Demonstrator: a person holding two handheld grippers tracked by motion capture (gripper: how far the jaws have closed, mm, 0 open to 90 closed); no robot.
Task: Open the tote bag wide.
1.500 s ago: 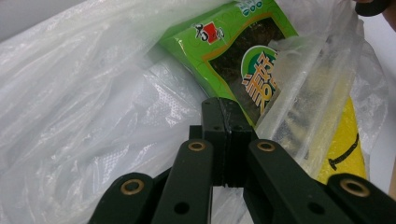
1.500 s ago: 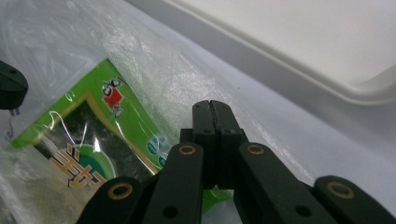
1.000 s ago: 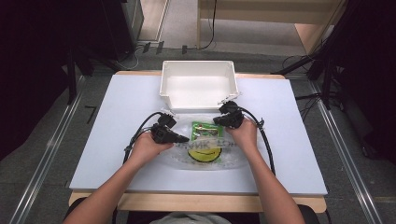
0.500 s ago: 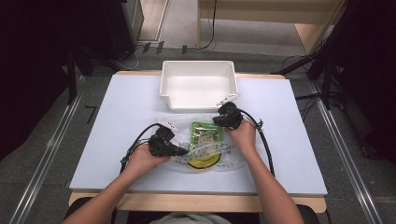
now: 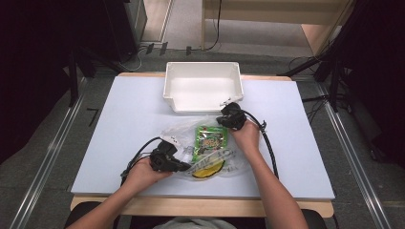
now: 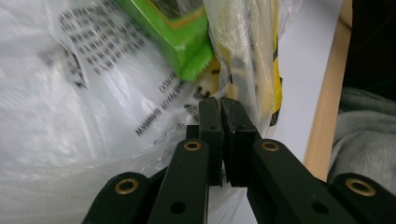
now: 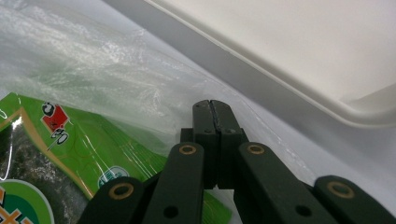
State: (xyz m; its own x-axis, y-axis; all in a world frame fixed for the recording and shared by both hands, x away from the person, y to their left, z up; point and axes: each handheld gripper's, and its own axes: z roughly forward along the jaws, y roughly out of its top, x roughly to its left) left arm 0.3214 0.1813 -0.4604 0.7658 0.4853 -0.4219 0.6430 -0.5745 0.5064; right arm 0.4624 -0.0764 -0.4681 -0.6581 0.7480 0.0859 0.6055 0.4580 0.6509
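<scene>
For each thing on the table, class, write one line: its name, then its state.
White bin: upright, empty.
Clear plastic bag: lying flat, pinched at two edges.
Green packet: inside the bag.
Yellow packet: inside the bag.
Left gripper: shut on the bag.
Right gripper: shut on the bag.

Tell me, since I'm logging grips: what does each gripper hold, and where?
Both pinch the clear plastic bag: the right gripper at its far edge beside the white bin, the left gripper at its near edge.
</scene>
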